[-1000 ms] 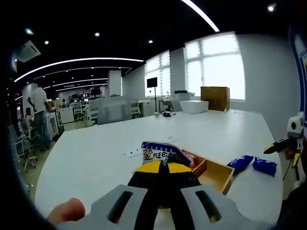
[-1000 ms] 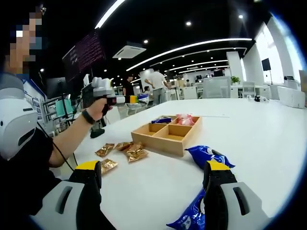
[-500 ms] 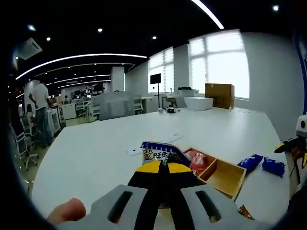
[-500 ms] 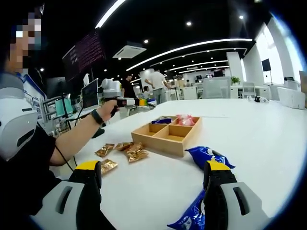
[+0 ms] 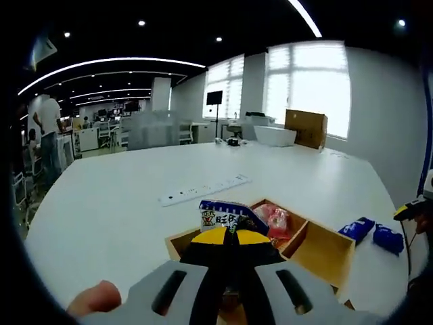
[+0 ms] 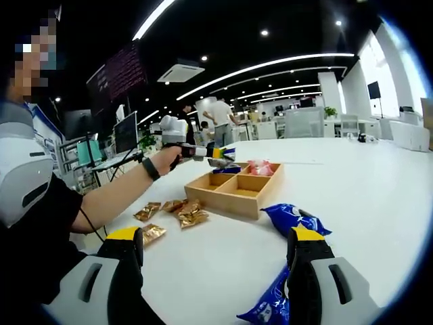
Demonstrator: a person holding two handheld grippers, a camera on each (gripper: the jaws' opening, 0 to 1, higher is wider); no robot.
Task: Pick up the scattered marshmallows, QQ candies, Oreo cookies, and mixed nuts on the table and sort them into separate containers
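Note:
My left gripper (image 5: 230, 234) is shut on a blue-and-white candy packet (image 5: 223, 217) and holds it over the wooden divided tray (image 5: 331, 254). Pink packets (image 5: 274, 220) lie in one far compartment. In the right gripper view the same left gripper (image 6: 218, 154) hovers above the tray (image 6: 233, 201) with the packet (image 6: 223, 160). My right gripper (image 6: 216, 247) stands open over the table, nothing between its jaws. Two blue cookie packs (image 6: 292, 218) (image 6: 269, 306) lie by its right jaw. Gold nut packets (image 6: 184, 213) lie left of the tray.
A white power strip (image 5: 203, 191) lies on the table beyond the tray. The blue cookie packs (image 5: 357, 229) lie right of the tray, near the right gripper (image 5: 413, 210). A person's arm (image 6: 115, 196) reaches across. A cardboard box (image 5: 306, 127) stands far back.
My left gripper has carried the candy packet forward until it is above the tray. The right gripper has stayed open and still.

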